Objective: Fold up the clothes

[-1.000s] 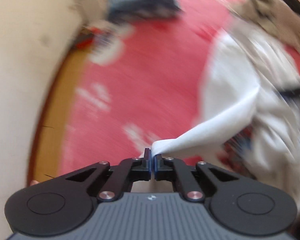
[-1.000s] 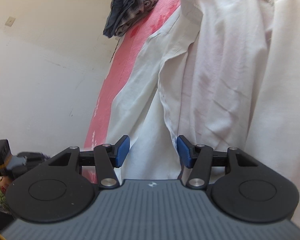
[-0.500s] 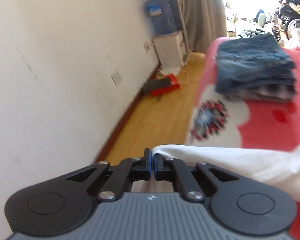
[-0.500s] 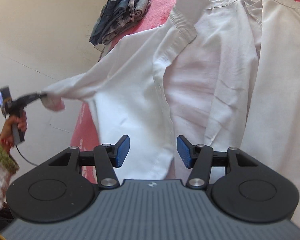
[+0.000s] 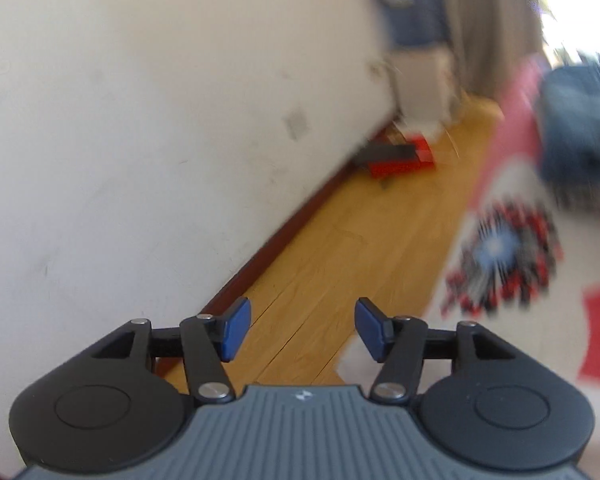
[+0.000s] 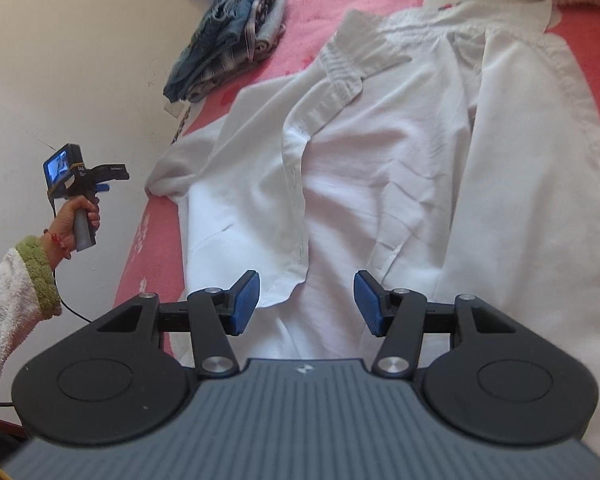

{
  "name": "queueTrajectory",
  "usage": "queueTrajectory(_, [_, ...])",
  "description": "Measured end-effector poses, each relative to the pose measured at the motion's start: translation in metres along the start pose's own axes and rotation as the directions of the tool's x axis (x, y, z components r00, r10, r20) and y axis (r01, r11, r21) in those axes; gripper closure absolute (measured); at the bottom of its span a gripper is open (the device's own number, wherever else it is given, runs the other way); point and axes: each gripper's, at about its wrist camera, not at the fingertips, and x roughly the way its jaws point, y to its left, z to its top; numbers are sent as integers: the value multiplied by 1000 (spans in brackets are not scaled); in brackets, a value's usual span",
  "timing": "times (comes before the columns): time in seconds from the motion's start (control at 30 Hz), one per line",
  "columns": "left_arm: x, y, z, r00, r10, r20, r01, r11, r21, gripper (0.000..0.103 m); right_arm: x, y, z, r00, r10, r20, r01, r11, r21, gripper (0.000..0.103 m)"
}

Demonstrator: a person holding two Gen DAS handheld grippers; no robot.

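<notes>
The left claw [image 5: 302, 334] has just been opening and now stands wide with nothing between its blue pads; past it lie only wooden floor [image 5: 340, 248] and the edge of the bed. The right wrist view shows this claw [image 6: 106, 178] held off the bed's side by a hand [image 6: 78, 216] in a green-cuffed sleeve, near the sleeve [image 6: 188, 168] of the white shirt [image 6: 380, 168] but apart from it. The right claw [image 6: 306, 304] is also open and empty, hovering above the shirt's lower front.

The shirt lies spread face up on the pink bed [image 6: 332, 4], collar away from the right claw, its nearer sleeve stretched out to the bed's edge. Beyond the collar sits a stack of folded jeans and checked clothes [image 6: 228, 40].

The step in hand looks like laying the shirt flat, the sleeve just pulled out straight. Next, I judge, a claw should pinch a sleeve or side and bring it across the body.

No writing is legible; a small logo on each claw's housing is too small to read.
</notes>
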Motion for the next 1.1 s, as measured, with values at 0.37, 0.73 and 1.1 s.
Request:
queueTrajectory(0.37, [-170, -23, -36, 841, -541, 19, 535, 836, 120, 39, -89, -58, -30, 976, -122, 181, 97, 986, 137, 51])
queueTrajectory(0.73, [-357, -129, -208, 372, -823, -429, 851, 117, 512, 36, -147, -134, -157, 935, -326, 136, 229, 852, 471, 50])
queueTrajectory(1.1, [-374, -141, -271, 248, -741, -623, 891, -77, 446, 37, -123, -115, -230, 990, -110, 92, 57, 890, 453, 100])
